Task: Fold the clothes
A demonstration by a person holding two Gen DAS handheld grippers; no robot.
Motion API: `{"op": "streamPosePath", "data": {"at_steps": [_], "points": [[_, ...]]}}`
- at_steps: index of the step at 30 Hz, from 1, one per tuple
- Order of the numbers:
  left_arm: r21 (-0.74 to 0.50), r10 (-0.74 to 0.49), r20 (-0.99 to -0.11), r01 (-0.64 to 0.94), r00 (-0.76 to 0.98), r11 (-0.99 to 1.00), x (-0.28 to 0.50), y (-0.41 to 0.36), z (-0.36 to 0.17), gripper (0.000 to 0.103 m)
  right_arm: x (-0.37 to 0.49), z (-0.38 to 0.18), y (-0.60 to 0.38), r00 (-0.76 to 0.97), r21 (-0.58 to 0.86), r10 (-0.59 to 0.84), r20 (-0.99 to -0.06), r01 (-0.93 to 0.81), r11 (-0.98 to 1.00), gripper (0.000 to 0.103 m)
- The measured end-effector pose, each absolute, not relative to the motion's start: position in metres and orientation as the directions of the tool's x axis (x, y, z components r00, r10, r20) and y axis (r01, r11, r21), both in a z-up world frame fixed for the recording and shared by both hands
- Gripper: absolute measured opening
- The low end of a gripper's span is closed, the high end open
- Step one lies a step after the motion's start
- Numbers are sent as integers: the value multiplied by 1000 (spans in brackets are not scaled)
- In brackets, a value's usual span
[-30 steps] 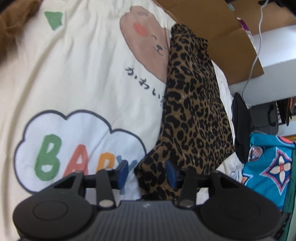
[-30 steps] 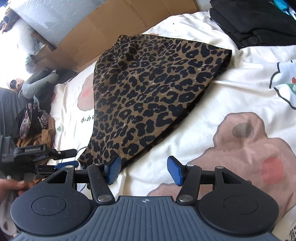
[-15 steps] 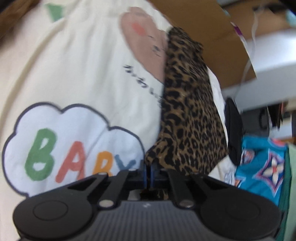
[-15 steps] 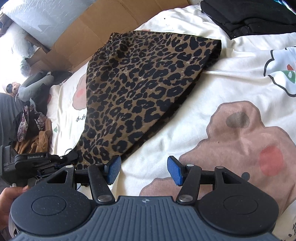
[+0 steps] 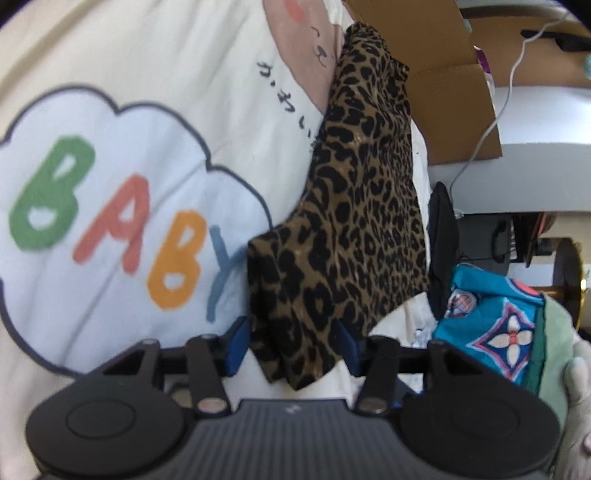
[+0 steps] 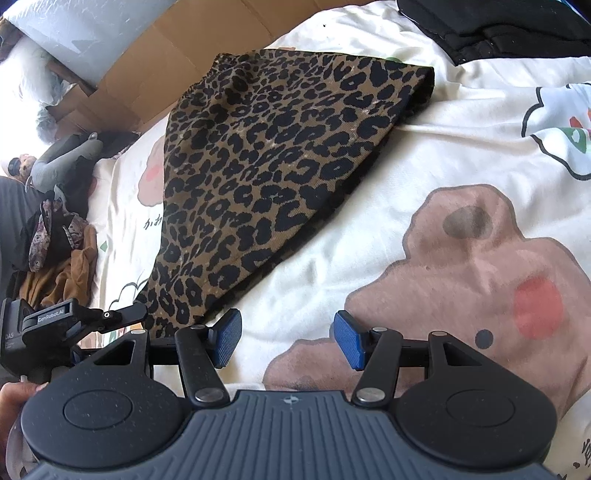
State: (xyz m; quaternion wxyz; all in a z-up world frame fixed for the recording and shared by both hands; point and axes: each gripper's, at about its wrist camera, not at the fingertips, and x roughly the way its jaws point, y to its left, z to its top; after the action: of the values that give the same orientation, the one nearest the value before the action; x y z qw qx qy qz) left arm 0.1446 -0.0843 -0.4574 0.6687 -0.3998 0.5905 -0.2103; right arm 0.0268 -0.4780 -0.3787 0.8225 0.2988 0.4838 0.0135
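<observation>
- Leopard-print garment (image 6: pixel 266 173): it lies spread on the printed bed cover (image 6: pixel 424 166), its narrow end toward the cardboard (image 6: pixel 147 74) and its broad hem toward me. In the left wrist view the near corner (image 5: pixel 295 314) is raised off the cover and bunched.
- Left gripper (image 5: pixel 291 347): my fingers stand wide apart, one on each side of that raised corner. The cloth hangs between them; I cannot tell whether either pad presses it, so I do not count it as gripped.
- Right gripper (image 6: pixel 286 339): my fingers are wide and hold nothing. They hover over the bear print of the cover, just beside the garment's hem edge.
- Step in hand, as I judge it: taking hold of the hem at the corner nearest the left gripper, in order to carry one part of the garment over another.
- Next move, as I judge it: the left fingers need to close fully on the bunched layers, and the right fingers need a second hold on the hem, so the edge lifts evenly.
- Black clothes (image 6: pixel 498 29): a dark pile lies beyond the garment's far corner.
</observation>
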Motion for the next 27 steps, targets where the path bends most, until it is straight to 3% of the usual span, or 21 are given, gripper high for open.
{"op": "streamPosePath", "data": {"at_steps": [6,10,11,13,14,17,20,22,24,27], "points": [[-812,-791,-579,-227,196,538,132,-87,-464,52,25,-380,-481,536,510,309,-786,279,813,62],[-814,-797,-574,-234,189,531,129,-89,-466,46,25,-382,-480,533,511,312,-786,276,814,62],[-812,-794,-578,-232,188,536,130,-90,-466,43,24,-382,-479,532,511,314,-786,274,815,62],[-808,-789,-586,-216,186,549,130,-90,-463,16,24,-382,-479,530,511,317,-786,271,816,62],[-805,-786,-590,-204,187,556,130,-90,-461,10,24,-382,-480,531,512,317,-786,271,815,62],[-803,-779,-594,-195,200,563,127,-86,-458,7,24,-384,-481,532,516,317,-785,279,810,62],[-795,-773,-604,-221,196,565,127,-85,-462,17,24,-384,-482,531,515,318,-785,276,811,62],[-787,-767,-612,-240,193,568,128,-84,-465,45,23,-384,-482,527,513,319,-788,275,813,62],[-808,-784,-584,-245,213,535,130,-83,-466,60,23,-383,-481,523,510,320,-790,271,816,62],[-804,-783,-589,-237,201,545,135,-85,-468,64,24,-380,-482,522,500,312,-794,267,824,62]]}}
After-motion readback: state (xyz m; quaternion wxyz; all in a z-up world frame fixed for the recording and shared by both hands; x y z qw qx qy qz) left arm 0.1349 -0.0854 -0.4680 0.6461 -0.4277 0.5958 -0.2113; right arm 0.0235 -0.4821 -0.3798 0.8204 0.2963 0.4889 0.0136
